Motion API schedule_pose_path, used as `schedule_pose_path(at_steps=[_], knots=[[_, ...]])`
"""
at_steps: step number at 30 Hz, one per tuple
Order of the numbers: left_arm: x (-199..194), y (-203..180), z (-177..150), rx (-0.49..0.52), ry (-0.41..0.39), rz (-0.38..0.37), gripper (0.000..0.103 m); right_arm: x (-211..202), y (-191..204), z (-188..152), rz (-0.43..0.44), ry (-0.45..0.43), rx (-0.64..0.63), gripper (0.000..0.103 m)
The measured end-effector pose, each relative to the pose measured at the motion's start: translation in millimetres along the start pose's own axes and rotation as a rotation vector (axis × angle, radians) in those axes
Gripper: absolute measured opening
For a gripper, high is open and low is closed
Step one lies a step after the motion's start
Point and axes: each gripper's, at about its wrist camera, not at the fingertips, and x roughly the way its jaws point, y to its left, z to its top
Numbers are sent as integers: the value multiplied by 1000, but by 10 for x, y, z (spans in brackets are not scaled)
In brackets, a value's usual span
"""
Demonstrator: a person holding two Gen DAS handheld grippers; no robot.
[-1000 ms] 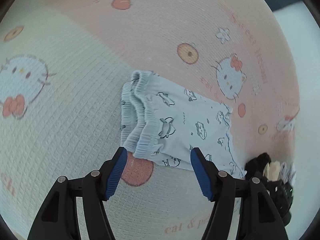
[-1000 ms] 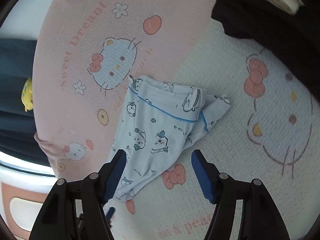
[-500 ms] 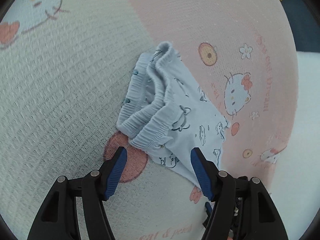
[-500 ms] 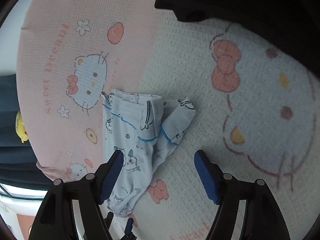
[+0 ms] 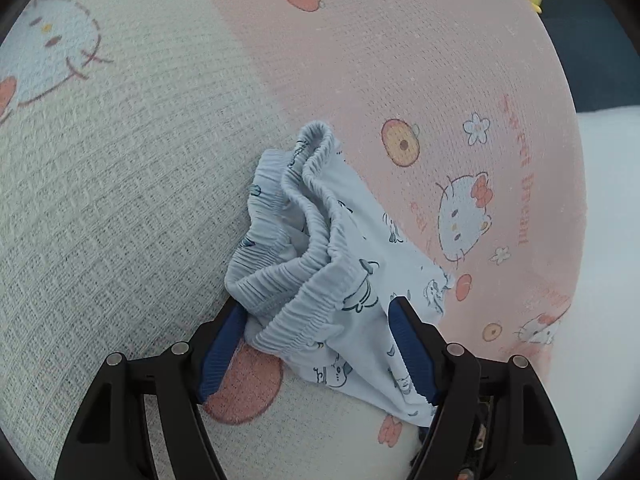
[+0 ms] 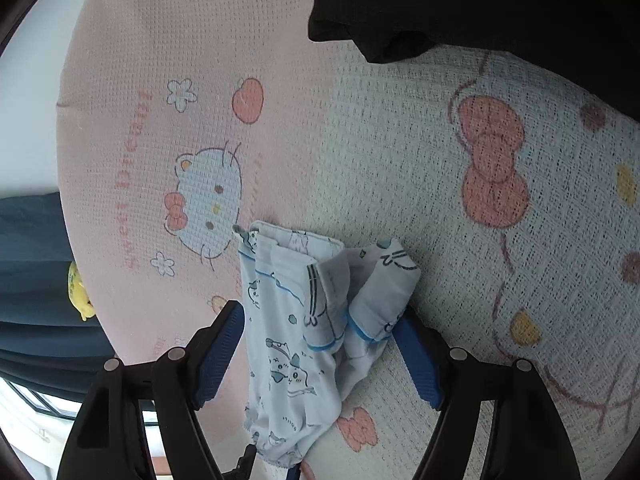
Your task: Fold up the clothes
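Light blue child's pants (image 5: 360, 236) with cartoon prints lie bunched on a pink and cream blanket (image 5: 120, 160). In the left wrist view my left gripper (image 5: 316, 304) sits low over the gathered elastic waistband (image 5: 308, 280). Its jaws are opening, the waistband lies between them, and neither pad presses it. In the right wrist view the same pants (image 6: 280, 320) show their leg cuffs (image 6: 384, 288) with blue trim. My right gripper (image 6: 320, 314) straddles those cuffs. Its jaws are closing slightly but still stand wide, without squeezing the cloth.
A black garment (image 6: 460, 4) lies across the far top of the blanket. A small yellow toy (image 6: 78, 292) sits beyond the blanket's pink edge, on dark blue fabric. A white surface (image 5: 600, 240) borders the blanket at the right.
Both grippers have come down and closer to the pants and rolled. The waistband now lies between the left jaws and the cuffs between the right jaws.
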Motion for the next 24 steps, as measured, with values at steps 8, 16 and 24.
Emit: schedule_pose_path(at_steps=[8,16,24], knots=[[-69,28,5,90,-33,124,25,81,172,-10,-198,-34,-216,21],[-175,-86,75,216,-14,204,19,-65,465,-147,-354,-54,-420,14],[-309,126,180,188,165,83,19,-428,183,-291,-365,8,-256,14]])
